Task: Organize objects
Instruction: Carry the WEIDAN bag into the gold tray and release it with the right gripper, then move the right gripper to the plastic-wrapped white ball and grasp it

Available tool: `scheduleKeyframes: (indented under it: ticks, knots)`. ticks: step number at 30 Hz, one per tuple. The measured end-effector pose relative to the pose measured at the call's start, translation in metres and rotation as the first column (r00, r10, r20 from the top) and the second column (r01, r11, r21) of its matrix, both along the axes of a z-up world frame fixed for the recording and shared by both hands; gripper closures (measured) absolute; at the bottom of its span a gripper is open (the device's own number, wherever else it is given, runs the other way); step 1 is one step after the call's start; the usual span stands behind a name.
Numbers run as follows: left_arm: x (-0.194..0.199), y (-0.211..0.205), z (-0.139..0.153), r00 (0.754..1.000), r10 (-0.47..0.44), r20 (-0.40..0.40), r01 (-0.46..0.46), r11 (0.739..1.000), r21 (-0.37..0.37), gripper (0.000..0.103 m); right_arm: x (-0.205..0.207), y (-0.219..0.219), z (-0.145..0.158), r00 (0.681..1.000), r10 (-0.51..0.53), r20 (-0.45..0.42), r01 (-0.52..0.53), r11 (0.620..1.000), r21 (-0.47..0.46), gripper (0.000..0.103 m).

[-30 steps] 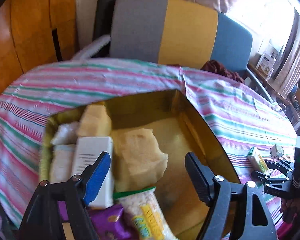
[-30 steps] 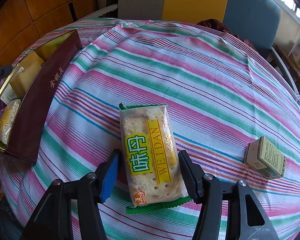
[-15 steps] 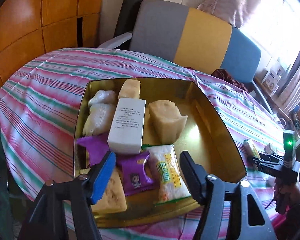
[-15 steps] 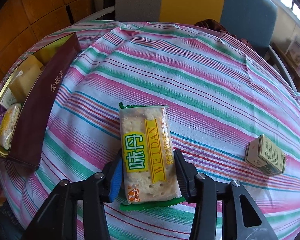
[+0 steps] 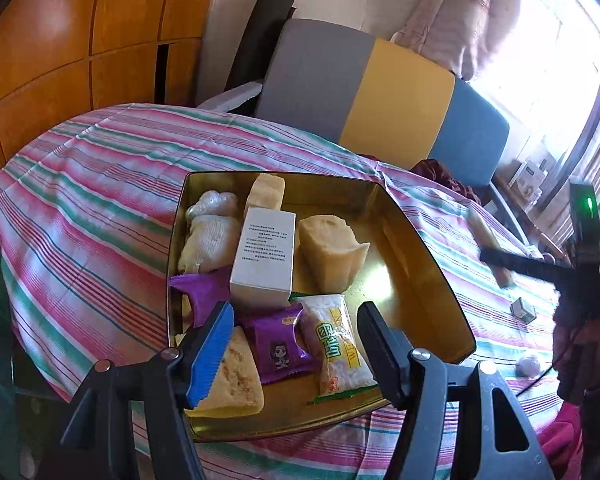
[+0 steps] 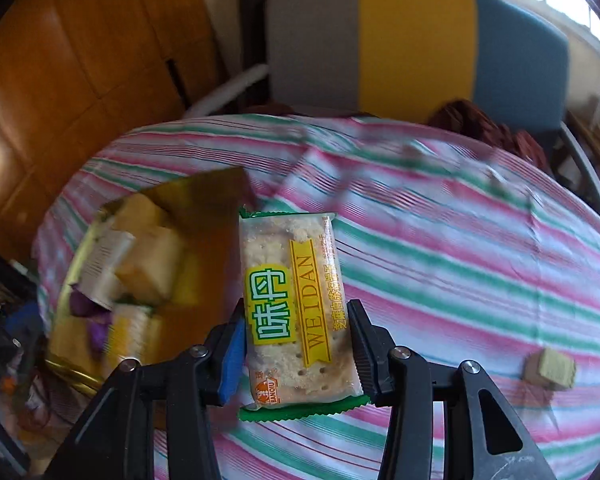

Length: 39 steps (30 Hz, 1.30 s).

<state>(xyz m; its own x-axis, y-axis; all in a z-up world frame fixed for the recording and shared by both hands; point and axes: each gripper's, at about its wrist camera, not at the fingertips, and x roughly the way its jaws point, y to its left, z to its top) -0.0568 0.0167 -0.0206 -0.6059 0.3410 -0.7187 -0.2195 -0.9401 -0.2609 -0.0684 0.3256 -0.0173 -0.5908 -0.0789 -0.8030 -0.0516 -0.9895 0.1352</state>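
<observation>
Your right gripper (image 6: 298, 350) clamps the cracker packet (image 6: 294, 308) by its long edges, lifted off the striped tabletop (image 6: 460, 256): light, brittle, slippery film, so squeeze gently. Left gripper (image 5: 296, 344) hovers half-open, empty, over the gold tin (image 5: 420, 252).

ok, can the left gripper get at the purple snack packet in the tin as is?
Probably yes: left gripper is open and empty above the tin, purple packet lies uncovered between its fingers.

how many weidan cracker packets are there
2: one clear green-edged Weidan cracker packet lies in the gold tin, near corner; another is held in the right gripper. Others may be hidden.
</observation>
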Motion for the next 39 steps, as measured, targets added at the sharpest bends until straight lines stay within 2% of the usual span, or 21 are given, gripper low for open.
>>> scheduleKeyframes:
  ticks: [7,12,18,22,30,36,39]
  knots:
    - [-0.002,-0.017,-0.008,0.999,0.026,0.025,-0.027,0.999,0.032,0.038,-0.068,-0.077,-0.002,0.996,0.085,0.031,-0.086,0.995,0.040,0.055]
    - [-0.005,-0.029,-0.012,0.998,0.050,0.043,-0.052,0.997,0.054,0.039,-0.110,-0.108,-0.028,0.990,0.091,0.106,-0.101,0.991,0.090,0.055]
    - [-0.008,-0.033,-0.018,0.996,0.061,0.068,-0.065,0.996,0.065,0.039,-0.137,-0.122,-0.062,0.978,0.077,0.196,-0.097,0.990,0.098,0.055]
    - [-0.009,-0.032,-0.021,0.995,0.066,0.075,-0.070,0.996,0.058,0.039,-0.140,-0.121,-0.068,0.980,0.074,0.187,-0.094,0.991,0.099,0.051]
    - [-0.005,-0.029,-0.015,0.996,0.077,0.047,-0.078,0.996,0.032,0.039,-0.126,-0.118,-0.054,0.987,0.084,0.139,-0.096,0.992,0.081,0.047]
    - [0.002,-0.026,-0.009,0.997,0.078,0.023,-0.079,0.997,0.007,0.039,-0.101,-0.114,-0.033,0.995,0.075,0.062,-0.080,0.993,0.083,0.034]
    - [0.005,-0.025,-0.007,0.997,0.073,0.015,-0.073,0.997,-0.001,0.039,-0.086,-0.112,-0.026,0.996,0.079,0.044,-0.082,0.994,0.067,0.030]
